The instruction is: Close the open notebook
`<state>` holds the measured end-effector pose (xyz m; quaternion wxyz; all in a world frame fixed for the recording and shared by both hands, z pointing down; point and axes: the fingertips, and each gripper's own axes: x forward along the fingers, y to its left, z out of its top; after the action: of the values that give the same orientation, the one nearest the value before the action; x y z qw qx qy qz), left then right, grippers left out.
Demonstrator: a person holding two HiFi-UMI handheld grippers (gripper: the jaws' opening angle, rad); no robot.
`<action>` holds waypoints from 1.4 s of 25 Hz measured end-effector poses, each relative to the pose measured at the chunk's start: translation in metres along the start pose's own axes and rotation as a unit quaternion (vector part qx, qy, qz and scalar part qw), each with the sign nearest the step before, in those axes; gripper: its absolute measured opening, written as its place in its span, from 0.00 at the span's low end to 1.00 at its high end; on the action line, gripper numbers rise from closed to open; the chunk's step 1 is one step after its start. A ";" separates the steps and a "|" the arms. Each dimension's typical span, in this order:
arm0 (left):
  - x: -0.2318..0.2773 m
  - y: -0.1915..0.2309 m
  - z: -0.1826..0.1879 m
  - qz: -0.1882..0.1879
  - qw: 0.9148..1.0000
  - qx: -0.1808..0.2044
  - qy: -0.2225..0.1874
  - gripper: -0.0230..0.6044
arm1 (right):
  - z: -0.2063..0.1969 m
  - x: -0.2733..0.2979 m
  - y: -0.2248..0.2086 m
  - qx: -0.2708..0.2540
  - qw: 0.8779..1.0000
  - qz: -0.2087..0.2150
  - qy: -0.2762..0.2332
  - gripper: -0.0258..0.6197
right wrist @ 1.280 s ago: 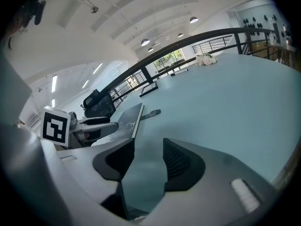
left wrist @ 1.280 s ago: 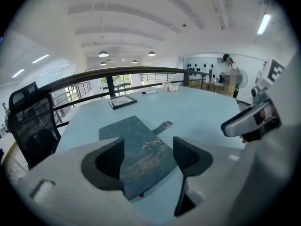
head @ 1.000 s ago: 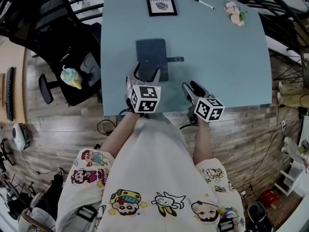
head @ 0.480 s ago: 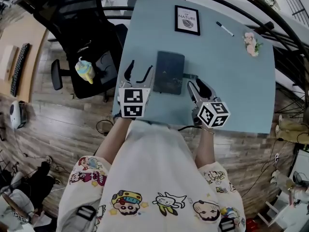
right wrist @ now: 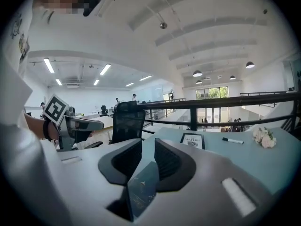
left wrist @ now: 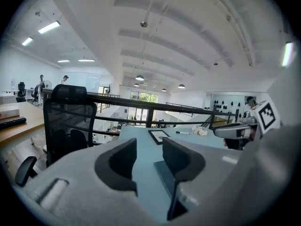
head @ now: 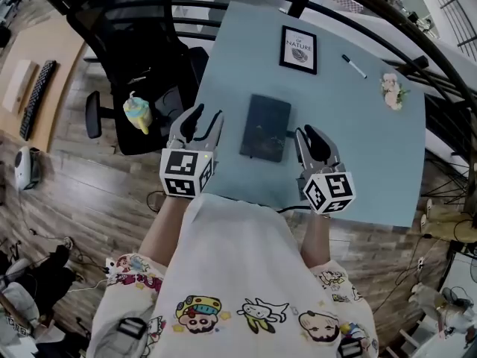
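Head view showed the notebook (head: 266,127) lying closed on the table (head: 358,125), between your left gripper (head: 206,117) and right gripper (head: 310,135). Both jaws had just been narrowing, empty. Task appeared complete.

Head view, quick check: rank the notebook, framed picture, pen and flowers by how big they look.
1. notebook
2. framed picture
3. flowers
4. pen, about as long as the flowers but far thinner

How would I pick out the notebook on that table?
Look at the light blue table beside the black office chair. Near the middle of its near half lies the notebook, closed and flat. It is the only plain dark slab there; the framed print, pen and flowers sit along the far edge.
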<state>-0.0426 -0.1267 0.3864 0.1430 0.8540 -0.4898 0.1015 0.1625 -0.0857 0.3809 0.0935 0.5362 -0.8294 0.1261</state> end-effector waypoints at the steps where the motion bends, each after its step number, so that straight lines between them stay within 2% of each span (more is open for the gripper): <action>1: -0.001 -0.002 0.002 -0.005 1.000 -0.001 -0.001 0.30 | 0.004 0.000 0.001 -0.004 1.000 0.000 -0.004 0.19; 9: -0.006 -0.023 -0.003 -0.052 0.998 -0.020 0.016 0.10 | 0.006 -0.006 0.007 -0.012 1.000 -0.014 -0.012 0.05; 11: -0.006 -0.026 -0.007 -0.057 0.998 -0.023 0.025 0.04 | 0.002 -0.008 0.007 -0.009 1.000 -0.019 -0.008 0.05; 19: -0.003 -0.028 -0.023 -0.065 0.996 -0.020 0.054 0.03 | -0.012 -0.020 -0.002 0.004 0.999 -0.044 0.005 0.05; 35: -0.009 -0.029 -0.027 -0.056 0.997 -0.023 0.054 0.03 | -0.018 -0.030 -0.004 0.003 0.999 -0.049 0.007 0.05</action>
<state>-0.0229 -0.0959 0.4045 0.1945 0.8697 -0.4351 0.1285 0.1789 -0.0562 0.3895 0.1037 0.5756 -0.8009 0.1280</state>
